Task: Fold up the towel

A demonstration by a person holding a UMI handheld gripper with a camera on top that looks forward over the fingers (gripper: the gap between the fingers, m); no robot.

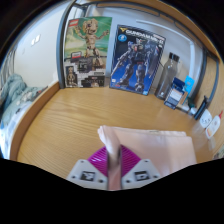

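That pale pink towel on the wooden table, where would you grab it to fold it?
The pale pink cloth towel lies flat on the round wooden table, one corner pinched up in the gripper. That near corner is probably the best hold: thin, at the edge, reached from this side. Both fingers press on it.

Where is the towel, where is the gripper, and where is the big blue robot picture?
towel (160, 148), gripper view, on its flat part lying on the table.
gripper (113, 163), gripper view, midway between the fingertips, which pinch a fold of towel.
blue robot box (134, 60), gripper view, on the middle of its front face.
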